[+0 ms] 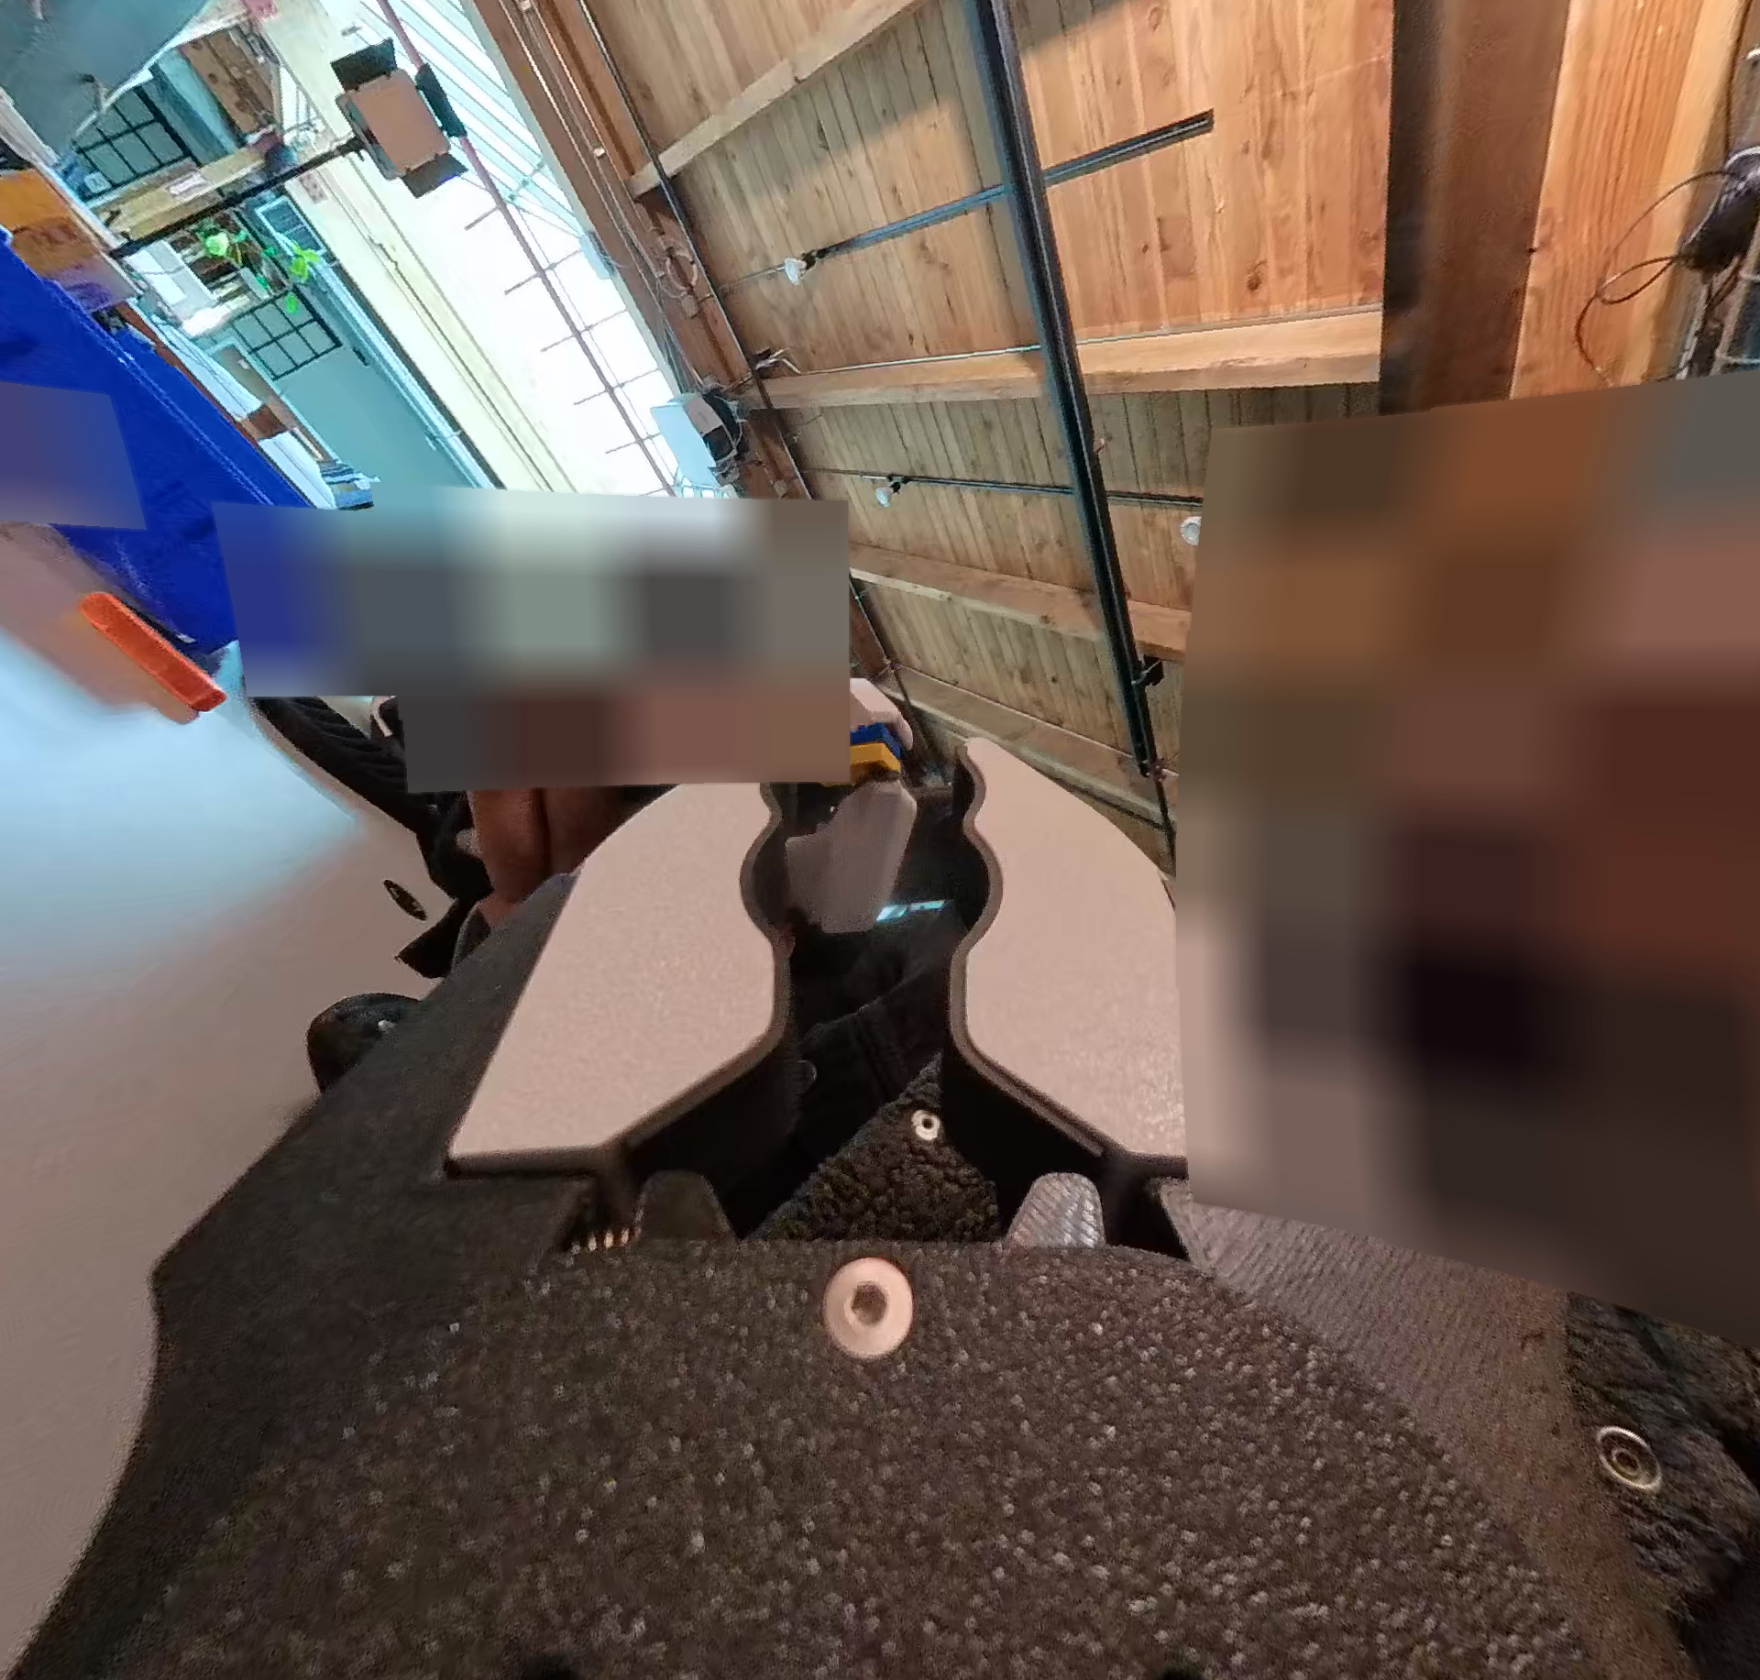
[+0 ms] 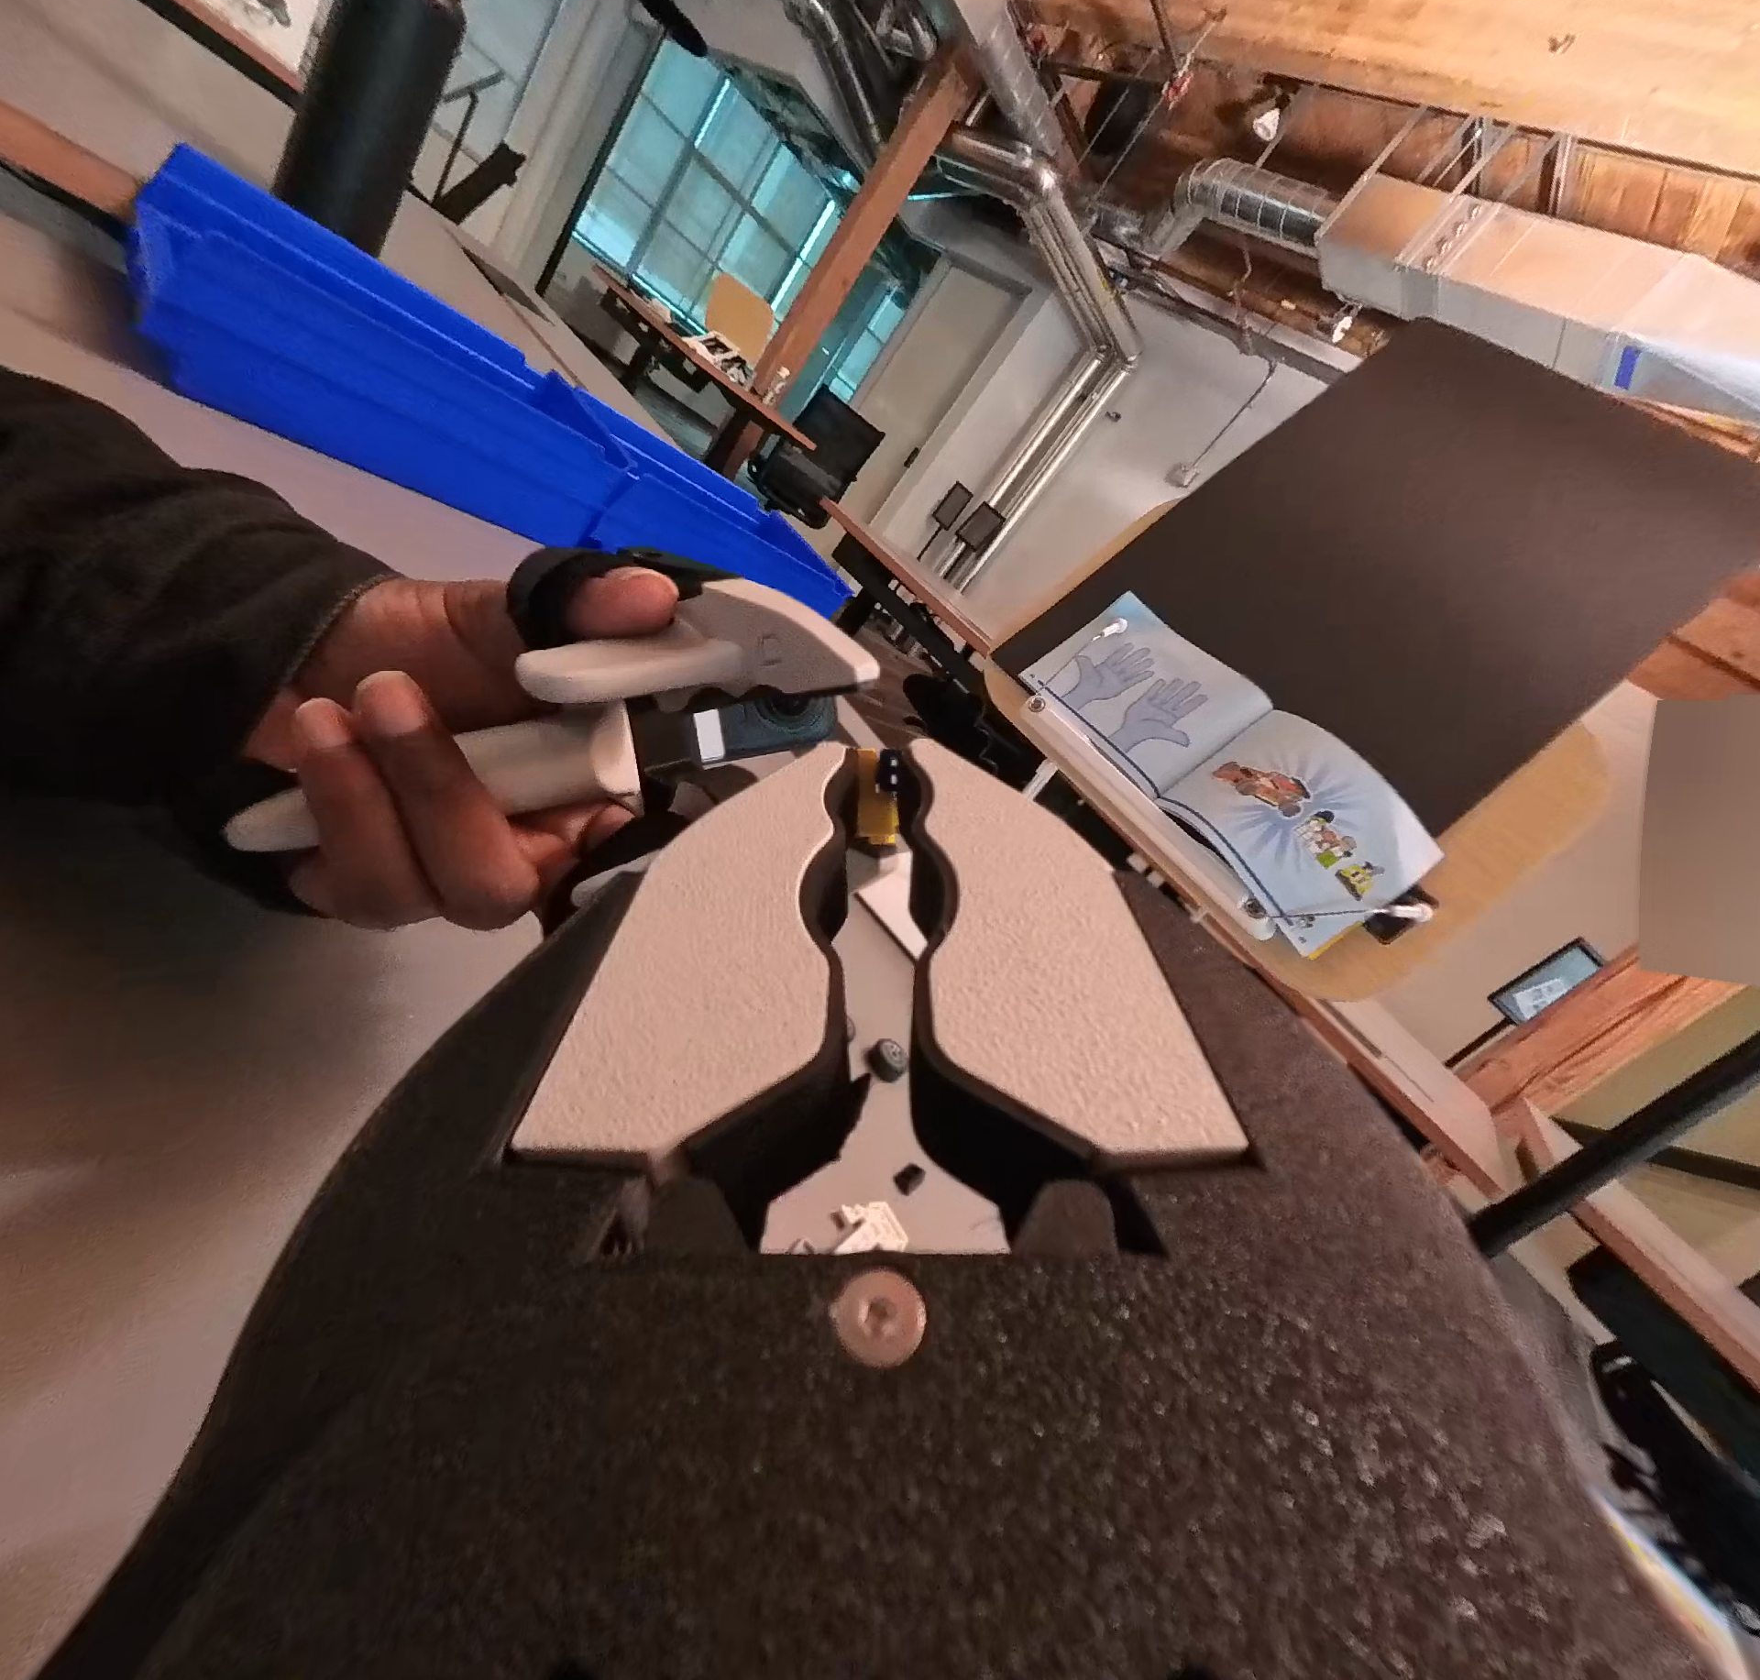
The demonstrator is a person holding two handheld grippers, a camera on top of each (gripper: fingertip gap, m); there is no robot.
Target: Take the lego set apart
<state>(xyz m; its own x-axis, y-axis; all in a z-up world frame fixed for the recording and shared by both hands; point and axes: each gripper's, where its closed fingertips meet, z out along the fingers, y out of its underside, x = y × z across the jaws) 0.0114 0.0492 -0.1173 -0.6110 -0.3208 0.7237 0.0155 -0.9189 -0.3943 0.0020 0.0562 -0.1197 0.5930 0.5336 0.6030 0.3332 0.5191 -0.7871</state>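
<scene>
In the right wrist view my right gripper [image 2: 881,763] is shut on a small yellow lego piece [image 2: 874,820] with a black part [image 2: 890,771] at its top, held above the grey table [image 2: 143,1158]. A hand holds my left gripper [image 2: 810,658] just left of it, tips close to the piece. In the left wrist view my left gripper [image 1: 862,787] is open. A yellow and blue lego piece [image 1: 876,751] shows just beyond its tips, not touching either finger. A whitish part of the other gripper [image 1: 848,863] sits in the gap. A blur patch hides the left fingertip.
Blue bins [image 2: 381,368] and a black bottle [image 2: 371,82] stand at the table's far left. An open instruction booklet [image 2: 1238,777] rests on a stand at the right. Small loose pieces [image 2: 890,1058] lie on the table below. An orange piece [image 1: 152,653] lies by the blue bin [image 1: 143,415]. My left and right fingertips are right by each other.
</scene>
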